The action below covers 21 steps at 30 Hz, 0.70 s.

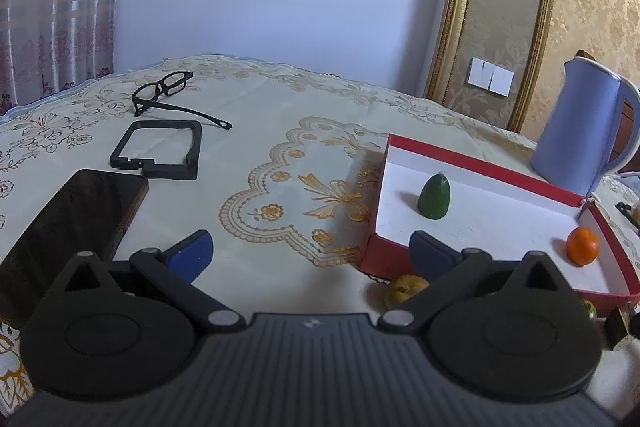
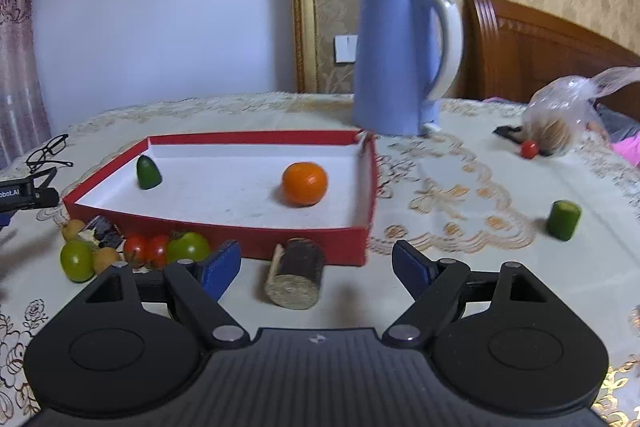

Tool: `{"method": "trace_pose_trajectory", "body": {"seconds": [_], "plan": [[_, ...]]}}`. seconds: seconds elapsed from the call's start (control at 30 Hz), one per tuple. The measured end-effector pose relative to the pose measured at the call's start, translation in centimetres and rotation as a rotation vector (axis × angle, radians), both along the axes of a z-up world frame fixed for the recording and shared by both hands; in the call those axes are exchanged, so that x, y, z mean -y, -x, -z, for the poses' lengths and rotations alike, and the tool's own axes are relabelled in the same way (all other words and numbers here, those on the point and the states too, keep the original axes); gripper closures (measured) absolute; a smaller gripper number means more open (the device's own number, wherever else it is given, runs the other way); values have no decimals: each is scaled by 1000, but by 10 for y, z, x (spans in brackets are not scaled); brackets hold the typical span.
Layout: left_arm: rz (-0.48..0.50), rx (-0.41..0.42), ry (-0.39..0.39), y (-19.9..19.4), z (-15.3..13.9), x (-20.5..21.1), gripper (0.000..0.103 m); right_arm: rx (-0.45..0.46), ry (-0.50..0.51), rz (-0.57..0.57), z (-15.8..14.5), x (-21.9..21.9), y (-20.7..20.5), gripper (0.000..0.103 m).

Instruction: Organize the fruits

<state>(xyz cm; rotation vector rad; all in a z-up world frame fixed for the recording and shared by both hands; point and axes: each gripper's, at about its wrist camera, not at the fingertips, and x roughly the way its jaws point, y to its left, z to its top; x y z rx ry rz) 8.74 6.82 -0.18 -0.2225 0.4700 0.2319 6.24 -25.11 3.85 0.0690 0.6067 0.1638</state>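
A red box (image 2: 224, 229) (image 1: 476, 163) with a white floor holds an orange (image 2: 304, 183) (image 1: 583, 245) and a dark green cucumber end (image 2: 148, 172) (image 1: 434, 196). My right gripper (image 2: 318, 265) stands open in front of the box, nothing pressed between its pads; a dark cylindrical piece (image 2: 295, 279) lies on the cloth between them. Green fruits (image 2: 188, 246), red tomatoes (image 2: 146, 249) and small tan fruits (image 2: 105, 258) cluster at the box's near left corner. A green cucumber chunk (image 2: 563, 219) stands to the right. My left gripper (image 1: 312, 253) is open over bare cloth; a yellowish fruit (image 1: 404, 289) lies by its right finger.
A blue kettle (image 2: 400, 63) (image 1: 580, 123) stands behind the box. A plastic bag (image 2: 568, 111) with a round thing and a small red tomato (image 2: 529, 149) lie far right. Glasses (image 1: 164, 91), a black frame (image 1: 160, 151) and a phone (image 1: 68, 227) lie left.
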Motion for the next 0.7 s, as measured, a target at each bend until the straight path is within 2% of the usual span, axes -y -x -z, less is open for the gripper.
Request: {"method": "trace_pose_trajectory", "body": {"seconds": [0.07, 0.13, 0.2, 0.37, 0.47, 0.53, 0.6, 0.7], "plan": [[0, -1, 2, 0, 0, 0, 0, -8, 48, -8, 3, -8, -2, 20], [-5, -2, 3, 0, 0, 0, 0, -26, 60, -27, 7, -13, -4, 28], [-3, -3, 4, 0, 1, 0, 0, -61, 32, -44, 9, -13, -10, 47], [-2, -9, 7, -1, 1, -1, 0, -98, 31, -46, 16, -15, -20, 69], [-7, -9, 7, -1, 1, -2, 0, -90, 20, -41, 15, -12, -18, 70], [34, -24, 2, -4, 0, -3, 0, -72, 4, -33, 12, -10, -14, 70], [76, -62, -66, -9, 0, 0, 0, -51, -14, -45, 6, -8, -7, 70], [80, -64, -235, -6, 0, 8, 0, -23, -37, -65, 0, -8, 2, 70]]}}
